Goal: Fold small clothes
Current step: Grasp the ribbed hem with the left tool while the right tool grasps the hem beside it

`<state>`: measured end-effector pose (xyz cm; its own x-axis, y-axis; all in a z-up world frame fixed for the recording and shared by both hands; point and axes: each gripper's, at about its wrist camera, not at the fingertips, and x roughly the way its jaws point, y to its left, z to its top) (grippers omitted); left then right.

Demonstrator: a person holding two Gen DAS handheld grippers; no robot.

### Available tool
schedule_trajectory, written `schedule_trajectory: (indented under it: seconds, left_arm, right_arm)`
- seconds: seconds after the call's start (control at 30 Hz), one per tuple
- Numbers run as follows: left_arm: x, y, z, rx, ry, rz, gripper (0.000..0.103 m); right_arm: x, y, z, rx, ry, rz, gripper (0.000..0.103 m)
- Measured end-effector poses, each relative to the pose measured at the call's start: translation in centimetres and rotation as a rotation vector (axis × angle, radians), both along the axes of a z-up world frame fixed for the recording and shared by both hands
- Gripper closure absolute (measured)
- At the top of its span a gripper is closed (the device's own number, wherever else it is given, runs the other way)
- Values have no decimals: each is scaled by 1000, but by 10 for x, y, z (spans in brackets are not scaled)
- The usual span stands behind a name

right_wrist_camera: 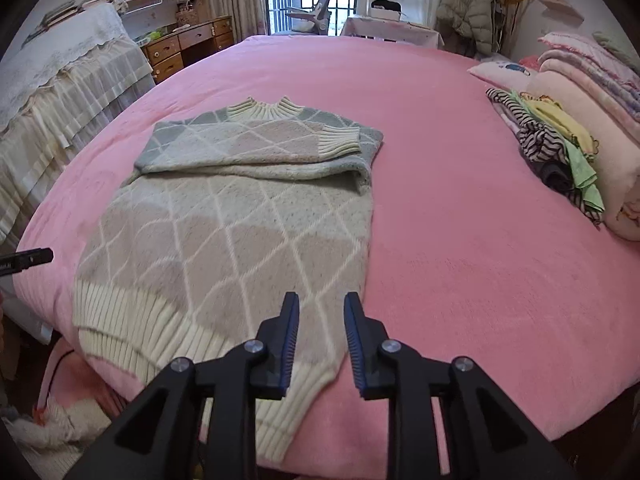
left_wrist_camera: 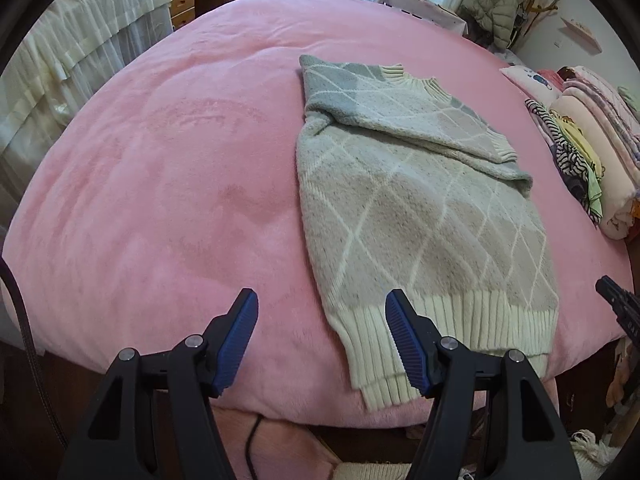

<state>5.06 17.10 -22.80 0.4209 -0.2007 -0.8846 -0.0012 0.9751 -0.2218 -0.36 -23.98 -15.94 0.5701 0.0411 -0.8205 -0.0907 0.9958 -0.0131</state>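
The left gripper (left_wrist_camera: 320, 336) has its jaws wide apart. Nothing is between them. Through the gap you see only the pink blanket (left_wrist_camera: 160, 200) on the bed. The sweater (left_wrist_camera: 420, 208) lies just past the right-hand jaw, and that jaw's blue pad (left_wrist_camera: 404, 344) sits in front of the sweater's white ribbed bottom edge. Whether it touches the knit cannot be told.

The right gripper (right_wrist_camera: 321, 340) has its jaws a little way apart, with a narrow gap. Nothing is pinched in them. The sweater (right_wrist_camera: 224, 240) lies flat under and ahead of the jaws, mostly off to the left of them. Its near right corner shows in the gap between the pads.

The sweater is grey and cream with white diamond lines. It lies flat on the pink blanket with the neck at the far end. Both sleeves are folded across the chest, and one white cuff (right_wrist_camera: 338, 140) rests on top, far ahead of the jaws.

Well to the right of the right jaws is a pile of small clothes (right_wrist_camera: 548, 144), striped and yellow and green. It leans against rolled blankets (right_wrist_camera: 592, 128).
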Motion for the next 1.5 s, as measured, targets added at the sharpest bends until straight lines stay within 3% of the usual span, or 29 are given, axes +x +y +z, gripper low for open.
schedule_trajectory:
  seconds: [0.1,0.3,0.53,0.83,0.97,1.03,1.23,1.3,1.4,1.43,1.47,1.5]
  left_arm:
    - [-11,-6,-14,-32,41,0,38]
    - [-25,-15,-48,-193,113,-41,38]
    - [-22,-21,-82,-274,180,-18,38]
    - [-19,-27,-92,-313,174,-15,38]
    - [-22,-35,-91,-338,175,-38,54]
    - [-22,-36,-92,-353,178,-33,54]
    - [-21,-27,-97,-515,193,19,54]
    - [-19,-26,-98,-513,197,30,56]
    - [-16,-27,-102,-423,214,52,84]
    - [-16,-28,-100,-392,210,59,89]
    - [-17,-28,-99,-377,203,60,91]
    - [-18,-32,-94,-340,184,53,94]
  right_arm:
    - [-20,2,-4,6,-3,14,64]
    - [-44,-6,-35,71,87,7,63]
    - [-47,-8,-65,181,161,-14,63]
    - [-36,-17,-102,355,262,-74,63]
    - [-33,-19,-109,403,278,-79,63]
    - [-32,-16,-109,407,280,-74,63]
    - [-29,-12,-110,422,285,-57,61]
    - [-28,-11,-110,426,284,-53,61]
    - [-25,-6,-110,405,285,-56,67]
    - [-25,-5,-109,391,280,-54,81]
    - [-25,-3,-108,377,281,-47,88]
    - [-25,-1,-107,354,277,-44,88]
